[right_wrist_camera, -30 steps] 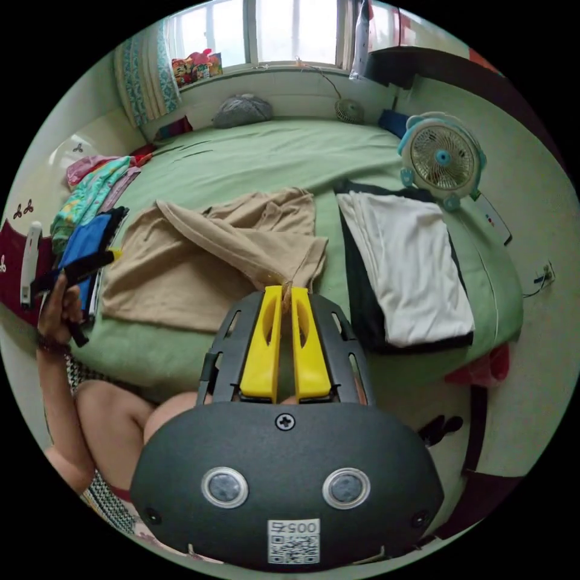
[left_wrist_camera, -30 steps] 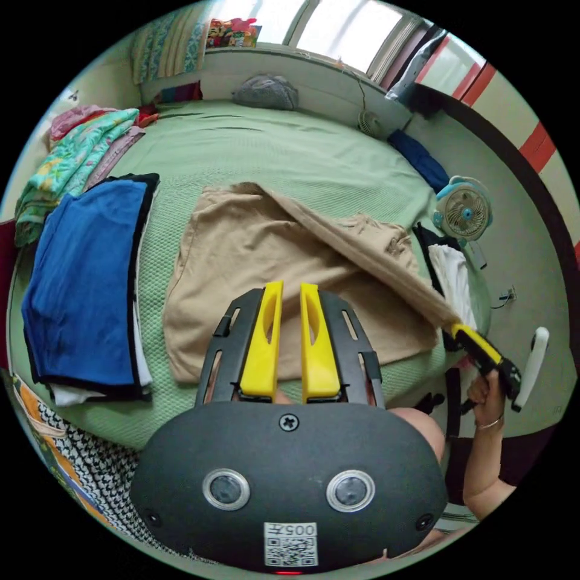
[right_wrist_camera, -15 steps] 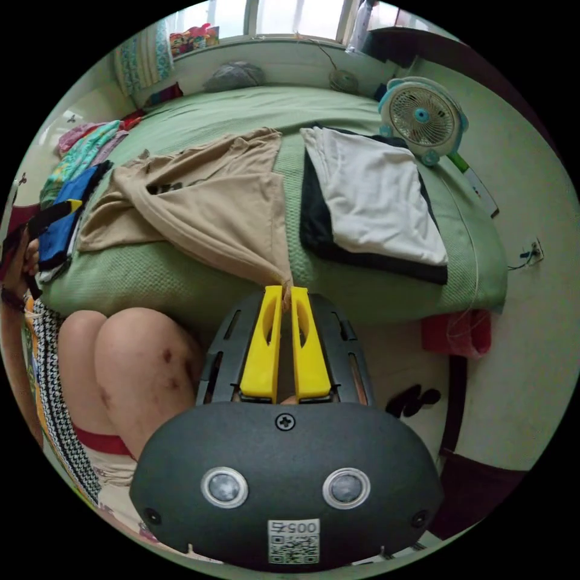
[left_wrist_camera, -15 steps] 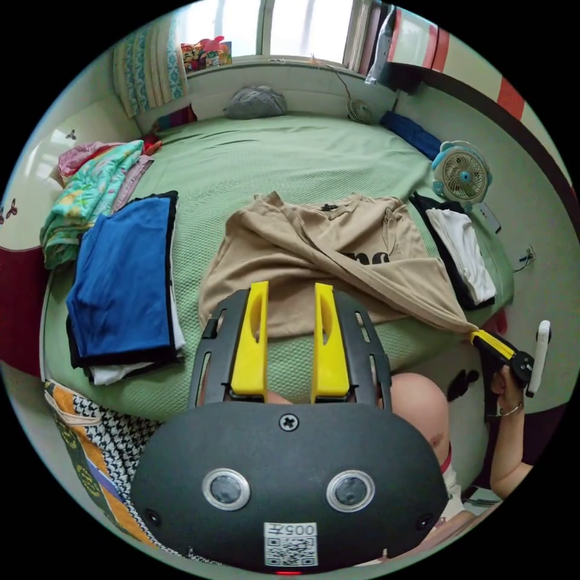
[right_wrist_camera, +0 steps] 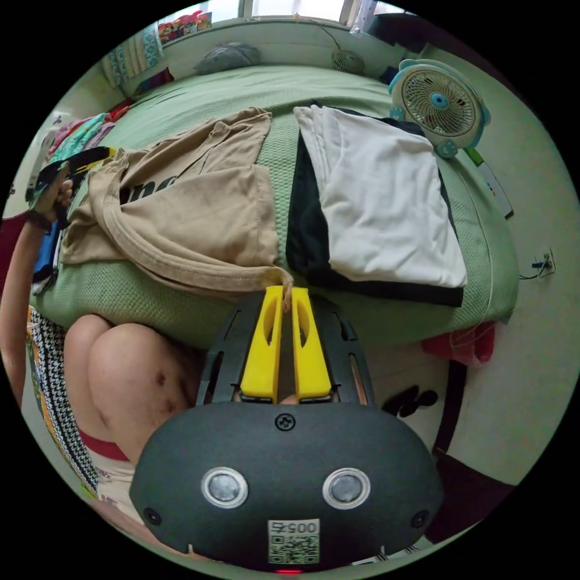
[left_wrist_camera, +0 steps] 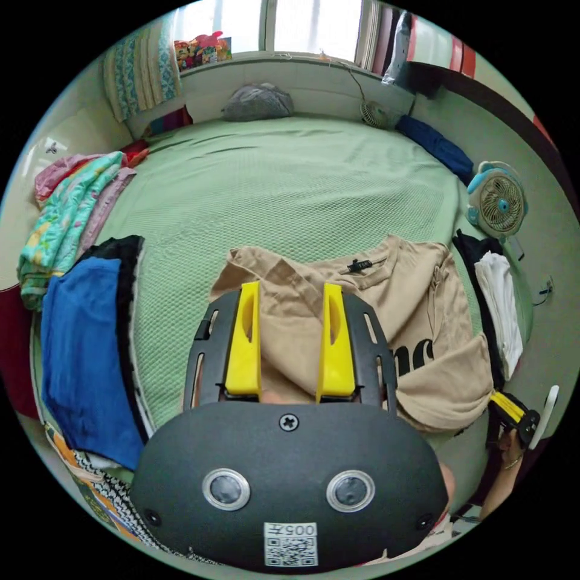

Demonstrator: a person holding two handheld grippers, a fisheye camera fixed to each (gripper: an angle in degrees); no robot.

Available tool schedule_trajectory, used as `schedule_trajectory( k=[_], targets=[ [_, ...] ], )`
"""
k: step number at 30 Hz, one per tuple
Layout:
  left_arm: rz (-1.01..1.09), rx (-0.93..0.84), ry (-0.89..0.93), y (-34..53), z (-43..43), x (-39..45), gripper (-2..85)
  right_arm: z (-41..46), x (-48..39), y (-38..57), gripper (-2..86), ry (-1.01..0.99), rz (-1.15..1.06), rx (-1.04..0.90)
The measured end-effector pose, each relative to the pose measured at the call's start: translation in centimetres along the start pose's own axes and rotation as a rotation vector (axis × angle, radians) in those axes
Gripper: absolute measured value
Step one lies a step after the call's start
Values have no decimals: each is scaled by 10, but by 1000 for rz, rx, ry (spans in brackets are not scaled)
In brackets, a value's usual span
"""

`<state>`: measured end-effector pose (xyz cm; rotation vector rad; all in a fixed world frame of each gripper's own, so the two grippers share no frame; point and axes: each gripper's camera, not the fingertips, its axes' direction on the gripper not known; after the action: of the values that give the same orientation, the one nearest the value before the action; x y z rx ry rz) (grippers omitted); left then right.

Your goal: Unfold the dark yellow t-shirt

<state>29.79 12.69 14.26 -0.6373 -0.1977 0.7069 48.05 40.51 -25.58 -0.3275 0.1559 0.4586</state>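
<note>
Dark yellow t-shirt (left_wrist_camera: 423,314) spread on green bed (left_wrist_camera: 290,175), center frame. Right gripper (right_wrist_camera: 287,296) clenched on its hem corner; left gripper (left_wrist_camera: 289,338) released, jaws apart above the shirt.

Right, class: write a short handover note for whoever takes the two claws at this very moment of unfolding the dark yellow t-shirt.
Right claw: shut on the bottom hem corner of the dark yellow t-shirt, held at the near edge of the bed.
Left claw: open, hovering over the shirt's left half.
Shirt: on the bed between the blue pile and the white and black pile.
Done: right half opened, collar and print showing.
Left: a diagonal fold across the left half; spread it flat, then release.
</note>
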Motion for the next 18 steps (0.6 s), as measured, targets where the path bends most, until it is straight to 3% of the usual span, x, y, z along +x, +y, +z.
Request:
schedule_trajectory(
  k=[8,18],
  targets=[
    [-61,-29,-50,8,4,2,54,-7,-3,4,-11,28,-6,1],
    [8,31,-48,89,-104,-8,23,-41,7,37,-11,-7,61,33]
  ],
)
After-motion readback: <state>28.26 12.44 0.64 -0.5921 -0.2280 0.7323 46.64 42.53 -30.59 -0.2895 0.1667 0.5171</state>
